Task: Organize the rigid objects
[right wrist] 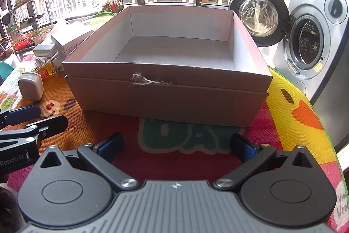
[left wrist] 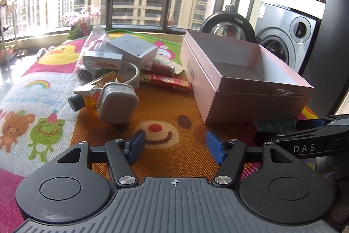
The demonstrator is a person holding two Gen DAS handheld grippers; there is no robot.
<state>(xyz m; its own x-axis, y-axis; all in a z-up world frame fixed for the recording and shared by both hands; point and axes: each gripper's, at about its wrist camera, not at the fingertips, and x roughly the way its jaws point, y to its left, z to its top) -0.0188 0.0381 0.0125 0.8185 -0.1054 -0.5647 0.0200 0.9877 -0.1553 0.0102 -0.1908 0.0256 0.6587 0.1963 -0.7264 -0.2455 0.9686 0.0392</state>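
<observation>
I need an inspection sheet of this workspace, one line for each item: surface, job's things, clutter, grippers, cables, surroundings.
Surface: cartoon-print play mat, colourful, with bear and duck pictures.
Job's things: pink cardboard box, open and empty; left of it a pile with a grey charger plug, a small amber bottle with black cap, a grey carton, a red wrapped stick and a red lipstick tube.
Clutter: clear plastic bag at the back of the pile.
Grippers: left gripper open, holding nothing; right gripper open, holding nothing, facing the box.
Cables: white USB cable looped in the pile.
Surroundings: washing machine with door open; window; pink flowers.
</observation>
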